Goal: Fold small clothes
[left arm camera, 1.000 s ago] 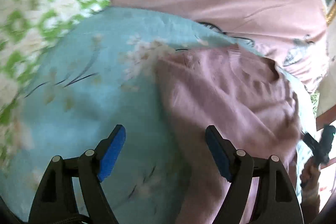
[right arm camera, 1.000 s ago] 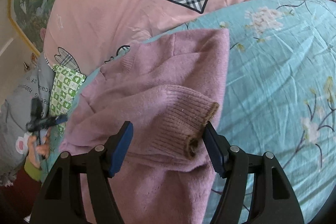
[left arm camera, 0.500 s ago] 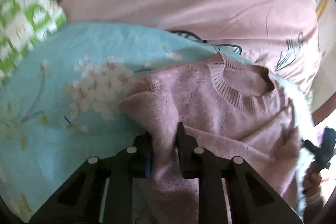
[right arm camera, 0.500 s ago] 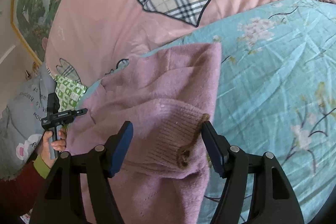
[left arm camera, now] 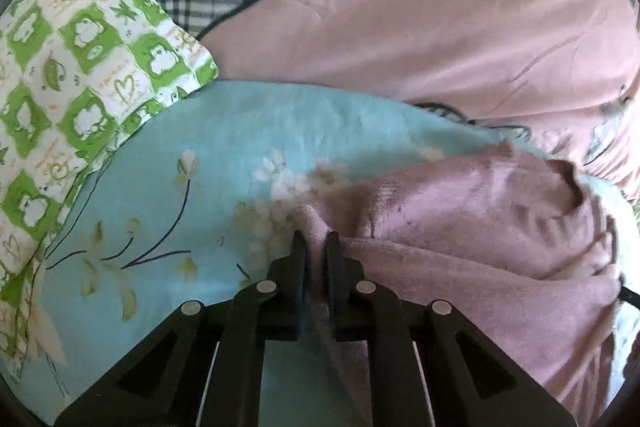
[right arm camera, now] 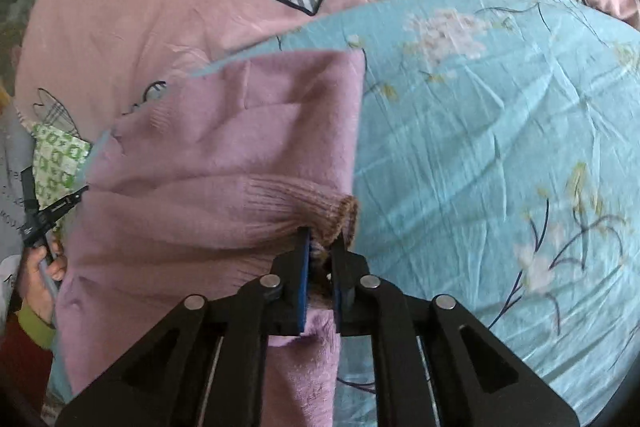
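Sweater (right arm camera: 224, 163) pinched between both tongs.

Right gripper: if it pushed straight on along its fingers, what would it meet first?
The right gripper is already shut on the sweater's ribbed cuff, so it meets that cuff at once; past it lies the blue floral sheet, though depth is unclear.
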### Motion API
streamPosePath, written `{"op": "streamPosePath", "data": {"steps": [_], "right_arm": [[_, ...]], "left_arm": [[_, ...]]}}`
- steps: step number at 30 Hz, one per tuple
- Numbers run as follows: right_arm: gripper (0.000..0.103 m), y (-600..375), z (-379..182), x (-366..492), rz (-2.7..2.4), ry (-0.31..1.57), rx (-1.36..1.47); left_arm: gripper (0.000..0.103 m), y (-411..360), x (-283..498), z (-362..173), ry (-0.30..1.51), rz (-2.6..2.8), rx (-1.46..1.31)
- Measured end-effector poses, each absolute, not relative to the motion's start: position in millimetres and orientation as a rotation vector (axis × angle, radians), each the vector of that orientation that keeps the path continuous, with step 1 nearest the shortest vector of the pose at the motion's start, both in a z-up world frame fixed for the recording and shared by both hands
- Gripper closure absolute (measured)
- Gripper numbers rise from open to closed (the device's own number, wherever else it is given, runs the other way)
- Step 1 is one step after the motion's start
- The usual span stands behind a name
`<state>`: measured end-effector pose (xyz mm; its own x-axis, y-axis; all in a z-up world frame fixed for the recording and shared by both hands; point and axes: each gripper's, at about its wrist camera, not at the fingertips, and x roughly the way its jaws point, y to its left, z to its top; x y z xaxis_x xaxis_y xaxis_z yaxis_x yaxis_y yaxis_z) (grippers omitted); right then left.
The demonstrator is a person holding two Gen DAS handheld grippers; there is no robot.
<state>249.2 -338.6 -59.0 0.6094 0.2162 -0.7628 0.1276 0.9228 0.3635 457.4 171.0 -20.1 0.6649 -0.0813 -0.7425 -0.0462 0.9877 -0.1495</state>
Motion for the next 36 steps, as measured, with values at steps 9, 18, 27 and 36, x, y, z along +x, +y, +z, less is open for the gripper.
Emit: {"op": "streamPosePath", "data": {"steps": [9, 18, 27, 36], "right_arm": [[0.035, -324, -24, 198, 0.142, 0.803, 0.471], [0.035, -279, -25, 177, 0.253, 0.814, 0.516], [0.035, -274, -31, 197, 0.247, 0.788, 0.554], [0.035, -276, -50, 208, 0.202, 0.844, 0.564]], "left_arm": [[0.059, 158, 351, 38, 0.819, -0.122, -0.057], [0.037, 78, 298, -7, 0.86, -0.062, 0.288], [0.093, 118, 307, -44, 0.927, 0.156, 0.187], [0.068, 134, 273, -38, 0.957, 0.058, 0.086]]}}
